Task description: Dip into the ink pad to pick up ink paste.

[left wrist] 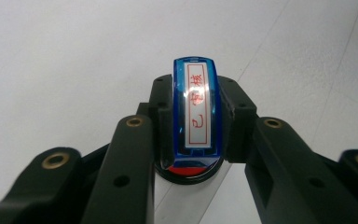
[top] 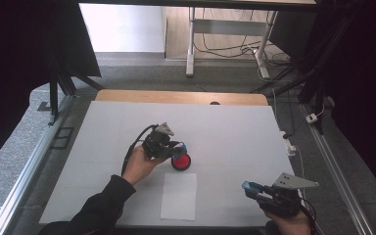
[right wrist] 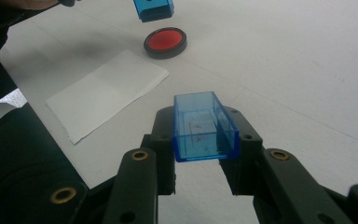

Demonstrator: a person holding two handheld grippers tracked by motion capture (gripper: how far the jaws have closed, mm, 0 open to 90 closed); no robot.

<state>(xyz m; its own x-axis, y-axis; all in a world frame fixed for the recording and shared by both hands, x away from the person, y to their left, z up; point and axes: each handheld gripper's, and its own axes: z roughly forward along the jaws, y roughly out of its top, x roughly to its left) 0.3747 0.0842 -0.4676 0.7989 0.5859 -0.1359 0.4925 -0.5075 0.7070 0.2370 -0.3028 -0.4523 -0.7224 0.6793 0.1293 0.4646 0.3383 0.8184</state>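
— Where are you in the job?

— You're at the inking step, I'd judge. Your left gripper [top: 172, 148] is clamped on the blue stamp [left wrist: 195, 112], jaws tight against its two sides, and it hangs right above the red ink pad [top: 181, 161] near the middle of the white table [top: 235, 132]. In the left gripper view the pad's rim peeks out just under the stamp; whether the two touch I cannot tell.

— And your right hand?

— Your right gripper [top: 251, 188] sits at the near right corner, closed on the clear blue stamp cap [right wrist: 203, 127], open end facing away from you. It is well apart from the pad.

— What comes next?

— The sheet of white paper [top: 178, 196] lies just nearer to you than the pad. The next move probably calls for a straight press into the pad, then a short carry toward you and a flat, square press onto the sheet. Keep the cap parked.
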